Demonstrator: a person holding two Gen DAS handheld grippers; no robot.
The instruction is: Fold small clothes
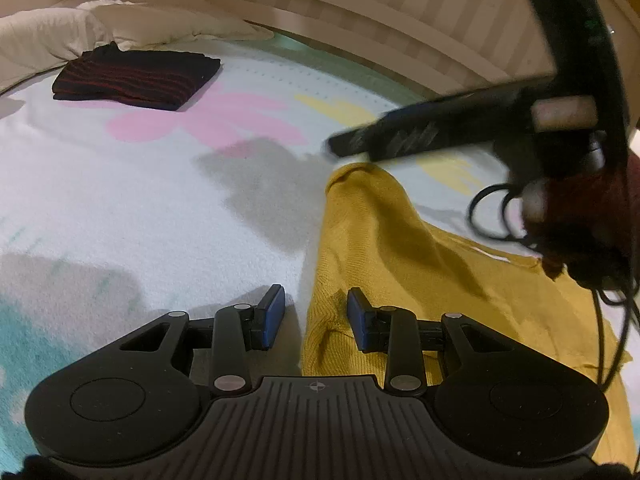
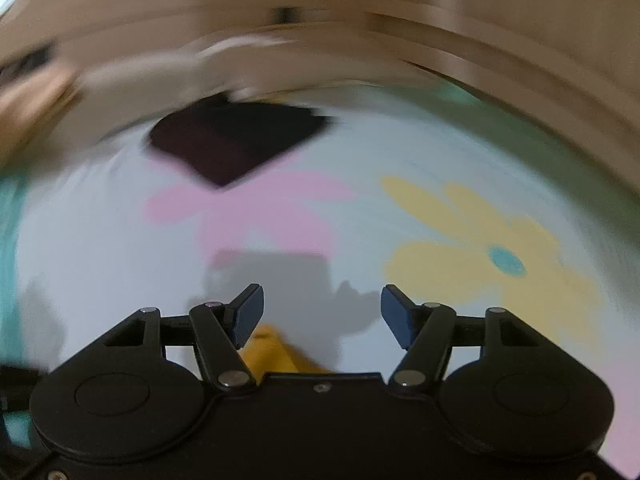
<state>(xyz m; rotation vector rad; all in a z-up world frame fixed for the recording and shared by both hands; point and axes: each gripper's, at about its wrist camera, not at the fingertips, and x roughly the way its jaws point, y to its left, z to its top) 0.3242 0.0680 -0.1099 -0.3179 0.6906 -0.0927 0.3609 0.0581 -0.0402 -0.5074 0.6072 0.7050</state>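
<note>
A mustard-yellow knit garment (image 1: 400, 248) lies rumpled on the flowered blanket (image 1: 160, 200), right of centre in the left wrist view. My left gripper (image 1: 316, 320) is open and low over the garment's left edge; the right blue pad (image 1: 358, 320) is over the cloth, the left pad (image 1: 272, 316) over the blanket. My right gripper (image 1: 344, 146) shows blurred above the garment's far end. In the right wrist view the right gripper (image 2: 322, 316) is open and empty, with a corner of the yellow garment (image 2: 276, 352) just below it.
A folded dark garment with red stripes (image 1: 136, 78) lies at the far left of the blanket; it also shows blurred in the right wrist view (image 2: 236, 140). White pillows (image 1: 60, 36) and a slatted headboard (image 1: 360, 12) stand behind. Cables (image 1: 496, 212) hang from the right gripper.
</note>
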